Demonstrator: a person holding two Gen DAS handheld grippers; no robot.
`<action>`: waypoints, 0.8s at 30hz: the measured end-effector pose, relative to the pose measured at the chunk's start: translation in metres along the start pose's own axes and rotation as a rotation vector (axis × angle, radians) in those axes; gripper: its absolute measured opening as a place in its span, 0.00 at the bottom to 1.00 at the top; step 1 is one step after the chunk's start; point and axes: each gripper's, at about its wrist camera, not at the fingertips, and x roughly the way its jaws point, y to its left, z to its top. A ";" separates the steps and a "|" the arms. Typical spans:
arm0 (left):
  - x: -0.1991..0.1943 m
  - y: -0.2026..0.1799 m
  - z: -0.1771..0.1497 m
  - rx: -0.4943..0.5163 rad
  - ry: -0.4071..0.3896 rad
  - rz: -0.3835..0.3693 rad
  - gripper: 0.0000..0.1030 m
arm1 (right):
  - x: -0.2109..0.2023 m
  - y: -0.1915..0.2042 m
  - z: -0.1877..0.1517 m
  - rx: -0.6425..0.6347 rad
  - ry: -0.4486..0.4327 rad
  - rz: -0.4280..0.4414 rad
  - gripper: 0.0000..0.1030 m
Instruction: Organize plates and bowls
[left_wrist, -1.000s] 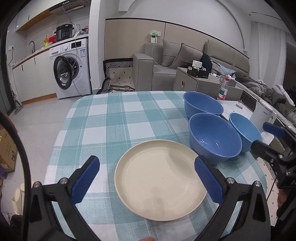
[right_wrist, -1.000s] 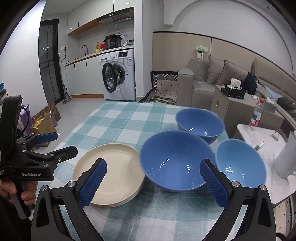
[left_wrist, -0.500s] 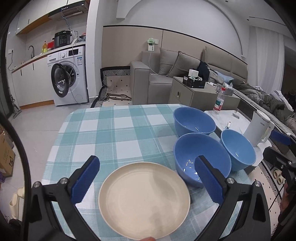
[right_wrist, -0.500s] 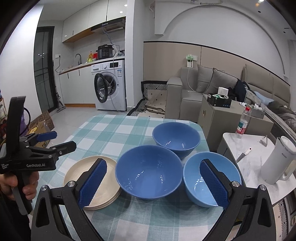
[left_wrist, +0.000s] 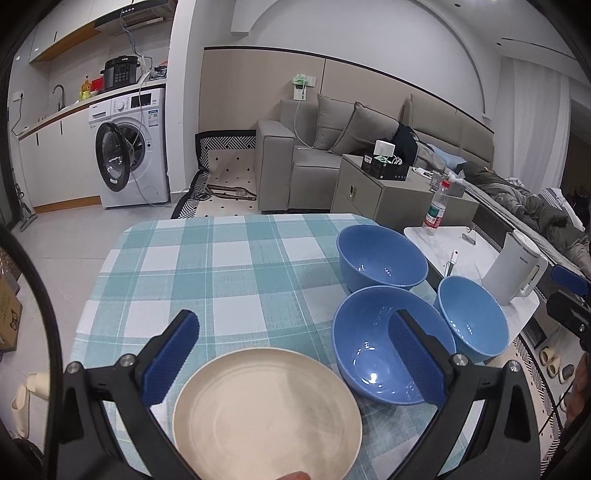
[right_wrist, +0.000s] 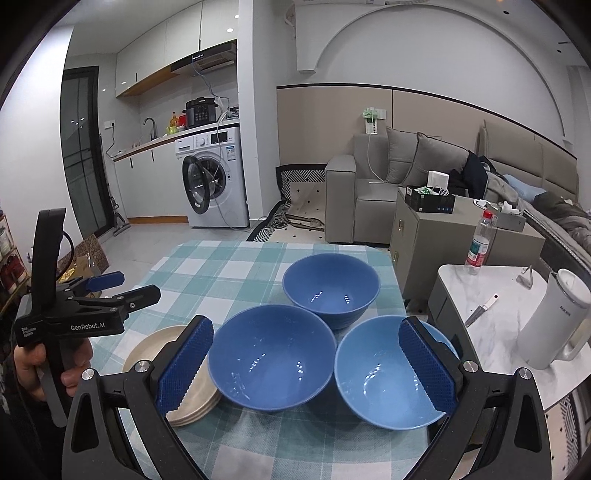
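Checked teal cloth covers the bench (left_wrist: 229, 266), with a sofa and washing machine way behind it. From the left wrist view, the left claw (left_wrist: 293, 363) is spread wide and empty, hanging over the cream plates (left_wrist: 266, 413) at the near edge. Three blue bowls sit to the right: the near bowl (left_wrist: 373, 354) just beside the plates, the far bowl (left_wrist: 382, 254) behind it, and the small bowl (left_wrist: 471, 317) out by the bench edge.

Right wrist view: the right claw (right_wrist: 306, 365) is also spread and holding nothing, lined up over the near bowl and the small bowl. You can see the plates are already a stack, lower left.

My guess is plates are done and the bowls are up next, so the right claw needs to drop onto a rim, pinch it, and nest that bowl into a bigger one.
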 end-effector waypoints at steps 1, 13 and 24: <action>0.001 0.000 0.001 0.000 0.000 0.000 1.00 | 0.001 -0.003 0.001 0.003 0.002 -0.002 0.99; 0.023 -0.008 0.019 0.000 0.026 -0.014 1.00 | 0.019 -0.035 0.020 0.031 0.033 -0.031 0.99; 0.058 -0.016 0.029 0.017 0.070 0.001 1.00 | 0.054 -0.053 0.028 0.051 0.099 -0.021 0.99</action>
